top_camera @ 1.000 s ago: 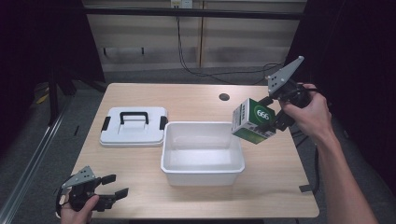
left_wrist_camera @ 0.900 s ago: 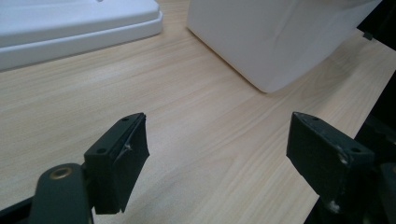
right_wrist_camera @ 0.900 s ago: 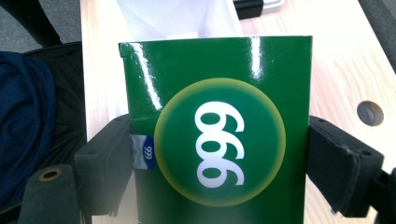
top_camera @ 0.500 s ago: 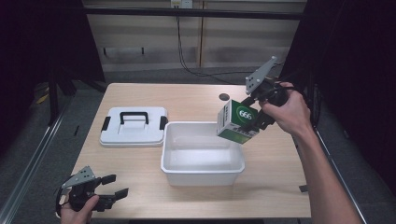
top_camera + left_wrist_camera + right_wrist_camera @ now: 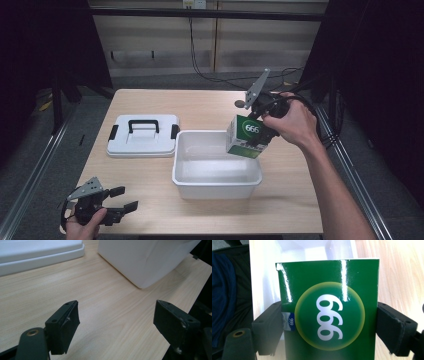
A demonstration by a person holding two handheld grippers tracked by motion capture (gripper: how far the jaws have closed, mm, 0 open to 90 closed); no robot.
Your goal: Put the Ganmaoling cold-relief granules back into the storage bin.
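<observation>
Writing on the green cardboard box reads "666" in white inside a round green badge ringed in yellow, and the right gripper view shows a small blue tab on its side with the same number. The right gripper clamps this box by its two sides and holds it tilted over the far right corner of the white rectangular plastic tub, clear of the tub's floor. A second ago the box hung out beyond the tub's right rim; it has since travelled left and lower. The left gripper sits at the near left corner of the light wooden table, jaws spread apart with nothing between them, unmoved. A white plastic lid with a black handle lies left of the tub.
</observation>
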